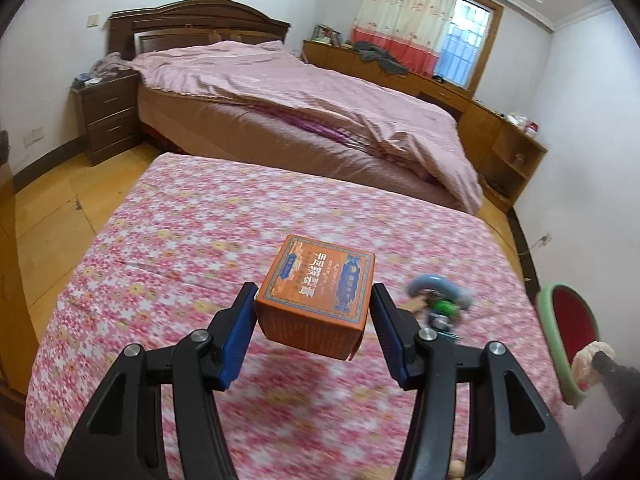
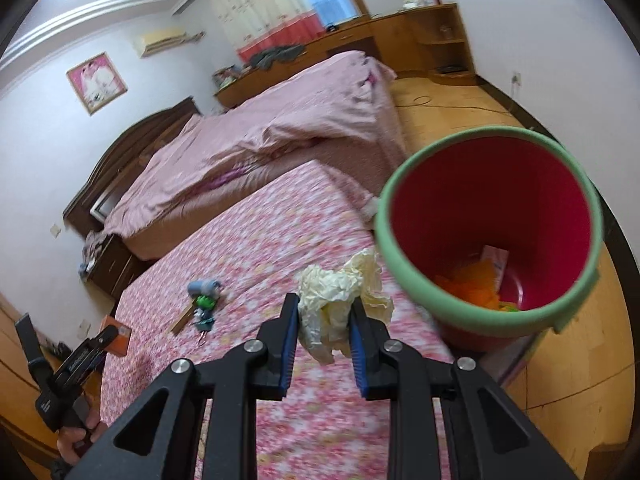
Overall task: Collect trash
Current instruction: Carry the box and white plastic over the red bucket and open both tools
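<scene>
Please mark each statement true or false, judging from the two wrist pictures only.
1. The left gripper holds an orange box. True.
2. The right gripper is empty. False: it grips crumpled cream-coloured paper.
3. The bin has a green rim and a red inside. True.
4. The bin is empty. False: orange scraps lie at its bottom.
5. A small pile of items lies on the floral cover. True.

left gripper (image 1: 314,300) clamped, right gripper (image 2: 325,312) clamped
</scene>
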`<state>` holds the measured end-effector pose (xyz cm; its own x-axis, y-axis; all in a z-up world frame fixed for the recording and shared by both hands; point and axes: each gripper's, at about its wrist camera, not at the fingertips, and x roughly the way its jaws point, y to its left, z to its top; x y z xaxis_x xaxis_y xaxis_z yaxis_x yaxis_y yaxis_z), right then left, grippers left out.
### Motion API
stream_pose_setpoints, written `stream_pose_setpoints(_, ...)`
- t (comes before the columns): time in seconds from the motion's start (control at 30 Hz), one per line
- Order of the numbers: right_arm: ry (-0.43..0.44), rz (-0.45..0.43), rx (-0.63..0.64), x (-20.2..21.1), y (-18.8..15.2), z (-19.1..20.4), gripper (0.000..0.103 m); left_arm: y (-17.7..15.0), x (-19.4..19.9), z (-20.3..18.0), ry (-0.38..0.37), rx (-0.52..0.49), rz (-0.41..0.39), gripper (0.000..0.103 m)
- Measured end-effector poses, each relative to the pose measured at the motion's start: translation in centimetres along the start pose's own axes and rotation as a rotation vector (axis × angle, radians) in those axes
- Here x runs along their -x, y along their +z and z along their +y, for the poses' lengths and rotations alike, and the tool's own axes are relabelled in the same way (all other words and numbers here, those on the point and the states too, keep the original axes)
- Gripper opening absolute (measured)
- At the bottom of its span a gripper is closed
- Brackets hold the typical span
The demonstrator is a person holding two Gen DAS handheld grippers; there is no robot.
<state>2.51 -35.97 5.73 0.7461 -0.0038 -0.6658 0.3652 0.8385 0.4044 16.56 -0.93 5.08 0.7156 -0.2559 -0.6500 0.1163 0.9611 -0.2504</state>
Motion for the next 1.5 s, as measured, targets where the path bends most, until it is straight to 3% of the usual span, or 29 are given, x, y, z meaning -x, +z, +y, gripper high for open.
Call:
stream_pose_setpoints(0.43,-0.013,-0.083,-0.093,3.8,1.0,-5.7,0.026,-0.8,1.7,-8.7,-0.166,-0.085,0.072,0.057)
stream_pose_setpoints(0.97,-0.050,-0.083,-0.191,3.3,2.4,-12.6,0.031,-2.4,0.8,-21.2,-0.277,-0.275,0.141,0.057)
stream_pose_setpoints(1.27,-0.039,-0.075,-0.217,3.0,2.4,-15.1,0.055,-3.7,-1.1,-27.4,-0.331,-0.366,0.171,0.057)
stream_pose_setpoints(1.5,-0.040,-0.105,-0.234,4.1,2.4,-16.7,0.057,-5.4,-2.5,-31.4,-0.378,-0.434,0.202,0.057)
